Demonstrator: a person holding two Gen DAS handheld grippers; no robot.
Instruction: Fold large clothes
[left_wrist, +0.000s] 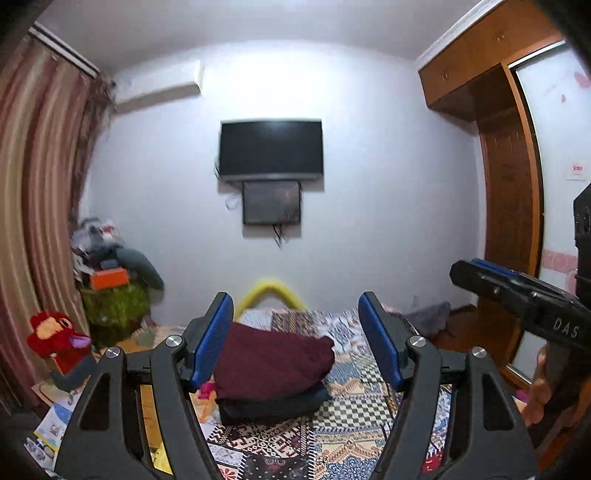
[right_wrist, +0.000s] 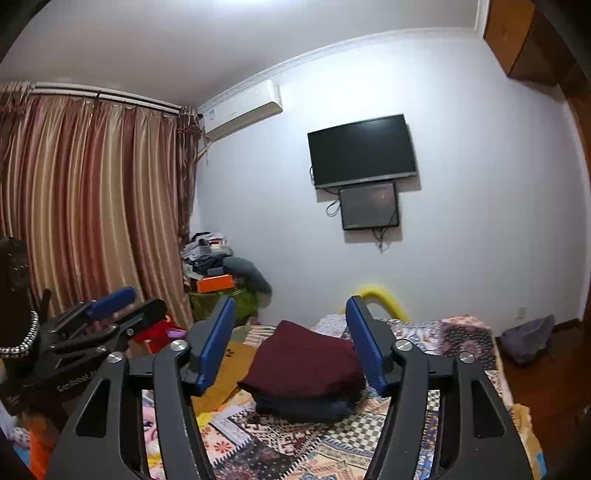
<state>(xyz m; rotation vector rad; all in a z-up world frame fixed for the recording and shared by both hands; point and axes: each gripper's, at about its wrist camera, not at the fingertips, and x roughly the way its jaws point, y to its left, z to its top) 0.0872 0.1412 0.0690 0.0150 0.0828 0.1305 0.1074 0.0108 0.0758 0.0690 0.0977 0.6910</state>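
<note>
On the bed (left_wrist: 354, 413), patchwork-print cover, sits a small stack of folded clothes: maroon garment (left_wrist: 273, 360) on top, dark navy garment (left_wrist: 273, 404) under it, edges roughly aligned. Same stack in the right wrist view, maroon garment (right_wrist: 306, 363) over the dark one (right_wrist: 306, 406).

Left hand-held gripper (left_wrist: 295, 321): jaws released, blue pads well apart, nothing between them. Stack shows through the gap but lies farther off on the bed, no contact. Gripper points roughly level toward the far wall.

Right hand-held gripper (right_wrist: 291, 317): also released, pads apart, empty. Stack again framed through the gap, not touched. Its body shows at the right edge of the left wrist view (left_wrist: 517, 295), held by a hand (left_wrist: 543, 387); the left one shows at the left edge of the right wrist view (right_wrist: 107, 314).

Background:
- wall TV (left_wrist: 271, 149) with a smaller dark screen (left_wrist: 271, 203) right below it
- air conditioner (right_wrist: 243, 110) high on the wall, by the curtain (right_wrist: 88, 206)
- cluttered pile (right_wrist: 214, 258) in the corner with an orange box (right_wrist: 216, 282)
- red plush toy (left_wrist: 55, 339) left of the bed
- yellow curved rail (left_wrist: 271, 291) at the bed's far end
- wooden wardrobe (left_wrist: 509, 184) on the right
- grey bag (right_wrist: 528, 338) on the floor by the far wall
</note>
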